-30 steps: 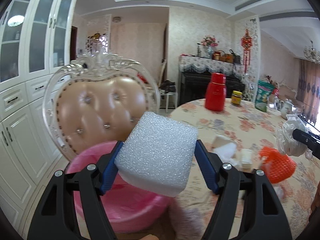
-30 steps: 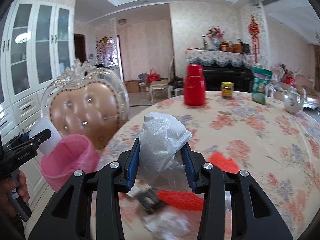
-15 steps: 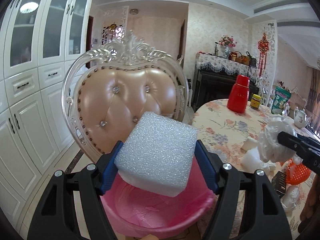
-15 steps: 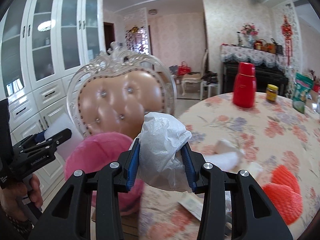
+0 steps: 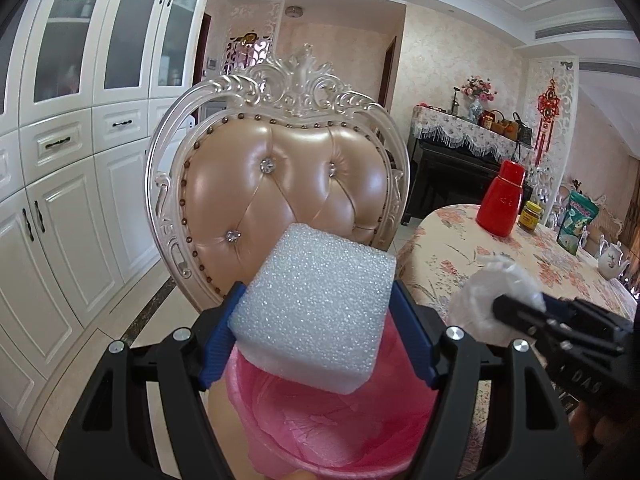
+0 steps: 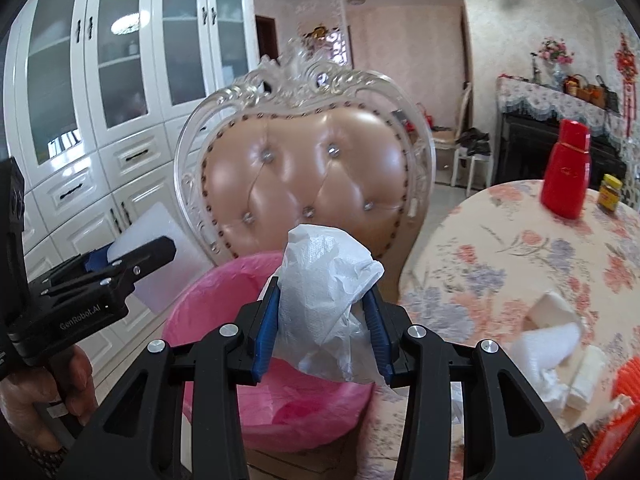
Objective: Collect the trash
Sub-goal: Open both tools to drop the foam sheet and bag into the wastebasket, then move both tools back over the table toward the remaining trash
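My left gripper (image 5: 316, 332) is shut on a white foam block (image 5: 312, 308) and holds it over the near rim of a pink-lined bin (image 5: 340, 428). My right gripper (image 6: 324, 328) is shut on a crumpled white plastic bag (image 6: 324, 304), held above the same bin (image 6: 224, 292), which stands on a chair seat. The right gripper shows in the left wrist view (image 5: 532, 316) at the right with the bag (image 5: 480, 304). The left gripper shows in the right wrist view (image 6: 120, 264) at the left with the foam block (image 6: 160, 240).
An ornate chair with a tufted peach back (image 5: 280, 192) stands behind the bin. A round floral-cloth table (image 6: 540, 264) at the right carries a red thermos (image 6: 568, 172), a jar, white foam pieces (image 6: 552, 336) and orange netting (image 6: 624, 380). White cabinets (image 5: 60, 200) line the left wall.
Both grippers have swung left from over the table toward the chair and bin. Each keeps its hold. The bin now sits right below both.
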`<state>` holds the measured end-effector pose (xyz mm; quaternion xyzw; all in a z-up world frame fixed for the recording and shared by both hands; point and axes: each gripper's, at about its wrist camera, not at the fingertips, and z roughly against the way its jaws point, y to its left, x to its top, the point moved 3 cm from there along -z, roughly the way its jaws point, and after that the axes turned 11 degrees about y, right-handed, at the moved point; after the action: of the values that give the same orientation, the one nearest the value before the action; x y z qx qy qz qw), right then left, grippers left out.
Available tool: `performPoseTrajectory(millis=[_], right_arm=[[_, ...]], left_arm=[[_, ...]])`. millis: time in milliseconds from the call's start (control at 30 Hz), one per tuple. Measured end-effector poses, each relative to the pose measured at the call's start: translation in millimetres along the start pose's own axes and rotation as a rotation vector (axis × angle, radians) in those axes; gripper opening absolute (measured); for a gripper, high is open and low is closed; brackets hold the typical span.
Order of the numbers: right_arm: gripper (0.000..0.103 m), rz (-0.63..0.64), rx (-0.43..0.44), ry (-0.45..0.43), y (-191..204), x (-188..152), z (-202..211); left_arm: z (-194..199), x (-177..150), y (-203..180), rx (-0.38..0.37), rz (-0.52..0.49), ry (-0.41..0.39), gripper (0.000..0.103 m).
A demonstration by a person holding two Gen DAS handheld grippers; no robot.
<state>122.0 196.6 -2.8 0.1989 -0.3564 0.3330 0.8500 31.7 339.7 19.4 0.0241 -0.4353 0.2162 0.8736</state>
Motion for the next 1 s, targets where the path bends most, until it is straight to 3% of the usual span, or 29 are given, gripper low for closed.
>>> performPoseTrajectory(millis=[233,267,300,367,633,1000], right_arm=[[0.042,0.028,0.029,0.035,9,0,-20],[0.047,0.029,0.031,0.038,9,0,-22],[0.059,0.028,0.032,0.041,9,0,-24],[0.066,0.031,0.026,0.035,10,-1,-25],[0.066,0.008,-0.002,0.024,-1,-6,-17],[0.072,-0.04,-0.123,-0.018,-48,-29,26]], left_arm=[[-5,1,1,-0.001,0.002,0.015,0.071],[-5,1,2,-0.002,0.006,0.019,0.073],[-5,1,3,-0.006,0.012,0.023,0.081],[-3,0,4,-0.006,0.019,0.023,0.084],[0,-3,2,0.0,0.026,0.022,0.084],[6,-14,-33,-0.044,-0.006,0.012,0.089]])
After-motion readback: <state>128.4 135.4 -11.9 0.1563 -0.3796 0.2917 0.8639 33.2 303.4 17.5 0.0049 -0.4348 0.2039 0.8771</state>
